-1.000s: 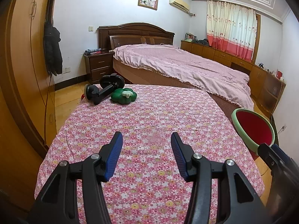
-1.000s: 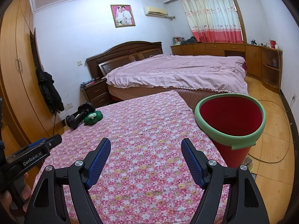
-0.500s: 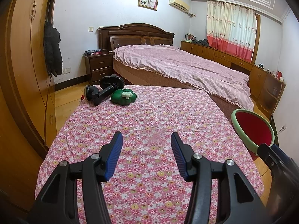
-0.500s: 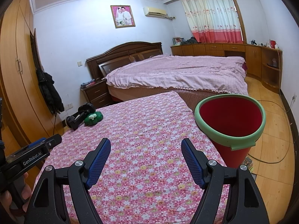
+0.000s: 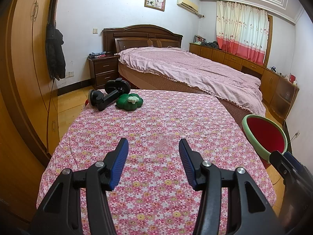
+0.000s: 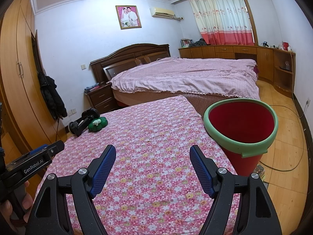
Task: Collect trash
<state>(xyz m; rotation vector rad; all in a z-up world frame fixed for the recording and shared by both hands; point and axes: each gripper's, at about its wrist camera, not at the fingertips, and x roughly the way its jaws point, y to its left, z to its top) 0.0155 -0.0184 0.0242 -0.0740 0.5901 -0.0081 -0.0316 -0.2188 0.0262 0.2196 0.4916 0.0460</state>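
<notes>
- The left gripper [image 5: 153, 150] hangs over the near half of the bench [image 5: 156, 121], which is draped in a pink flowered cloth; its jaws stand partly apart with nothing between them.
- The right gripper [image 6: 152, 156] is poised over the same cloth with its jaws spread wider, and it too is empty.
- The red bin [image 6: 240, 125] with a green rim stands at the right edge of the bench, mouth up; what shows of its inside is bare red wall, though the bottom is out of sight, so whether anything already lies in it cannot be told.
- At the far left corner of the bench lie the only loose things: a green lobed object [image 5: 129, 102] with a small white piece on top, and, touching it on its left, a black clamp-like device [image 5: 109, 96] with round ends.
- Neither item reads clearly as rubbish; the green one is my likeliest candidate, though that is a judgement.
- Both items lie well apart from either gripper and from the bin.
- No wrappers, paper or scraps show elsewhere on the cloth.
- As I read it, the collecting is either barely begun or already finished: if those corner items count, reaching, grasping and carrying to the bin all remain.
</notes>
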